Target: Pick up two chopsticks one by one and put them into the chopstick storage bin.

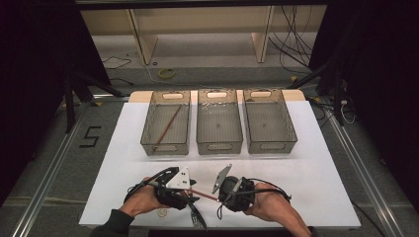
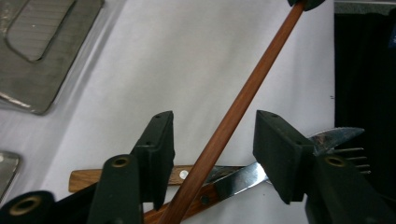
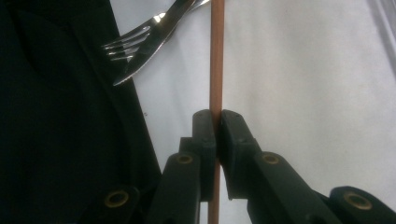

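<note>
Right gripper (image 3: pixel 215 122) fingers pinched tight on a brown chopstick (image 3: pixel 216 56). Left gripper (image 2: pixel 214 140) fingers wide apart around the same chopstick, above knife (image 2: pixel 233 179) and fork (image 2: pixel 350 156).

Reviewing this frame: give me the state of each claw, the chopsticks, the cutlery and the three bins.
Right claw: shut on the held chopstick.
Left claw: open, jaws either side of that chopstick, not touching.
Knife: lying on the table, fork beside it.
Left bin: holds one chopstick.
Middle bin: empty.
Right bin: empty.
</note>
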Demonstrator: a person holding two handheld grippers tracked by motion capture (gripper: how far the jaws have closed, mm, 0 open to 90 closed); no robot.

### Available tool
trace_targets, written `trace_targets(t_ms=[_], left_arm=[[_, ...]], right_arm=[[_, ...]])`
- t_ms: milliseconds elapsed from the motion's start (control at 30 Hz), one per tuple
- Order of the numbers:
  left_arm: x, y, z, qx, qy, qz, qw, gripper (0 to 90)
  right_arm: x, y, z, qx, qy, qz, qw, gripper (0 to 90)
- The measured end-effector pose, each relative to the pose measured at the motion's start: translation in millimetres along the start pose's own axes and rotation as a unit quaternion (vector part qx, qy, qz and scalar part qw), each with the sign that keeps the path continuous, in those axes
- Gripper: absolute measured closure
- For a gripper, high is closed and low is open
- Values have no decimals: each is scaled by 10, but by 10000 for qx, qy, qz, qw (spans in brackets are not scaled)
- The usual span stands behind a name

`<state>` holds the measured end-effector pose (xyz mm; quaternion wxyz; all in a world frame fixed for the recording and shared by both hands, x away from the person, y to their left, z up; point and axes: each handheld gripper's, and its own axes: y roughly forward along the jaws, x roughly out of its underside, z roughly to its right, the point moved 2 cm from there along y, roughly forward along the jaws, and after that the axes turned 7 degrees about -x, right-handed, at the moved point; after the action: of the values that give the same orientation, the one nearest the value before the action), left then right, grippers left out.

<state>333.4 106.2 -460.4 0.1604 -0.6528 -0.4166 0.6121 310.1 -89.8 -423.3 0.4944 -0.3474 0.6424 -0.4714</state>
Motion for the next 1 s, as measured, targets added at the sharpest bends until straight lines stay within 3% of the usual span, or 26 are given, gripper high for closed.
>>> trace_targets(t_ms=[200,600,833,1000], left_arm=[[-16,2,38,136,192,-109,9997,603],[-7,18,91,407,433,-183,9981,729],[1,41,137,764,553,-217,9953,786],[5,61,172,954,565,-177,9937,825]], right_arm=[[-5,6,-28,-36,-123,-1,9999,853],[15,17,-38,-123,-408,-185,9989,852],[48,25,-23,-154,-664,-232,9974,844],[76,11,26,-128,-605,-200,9979,819]])
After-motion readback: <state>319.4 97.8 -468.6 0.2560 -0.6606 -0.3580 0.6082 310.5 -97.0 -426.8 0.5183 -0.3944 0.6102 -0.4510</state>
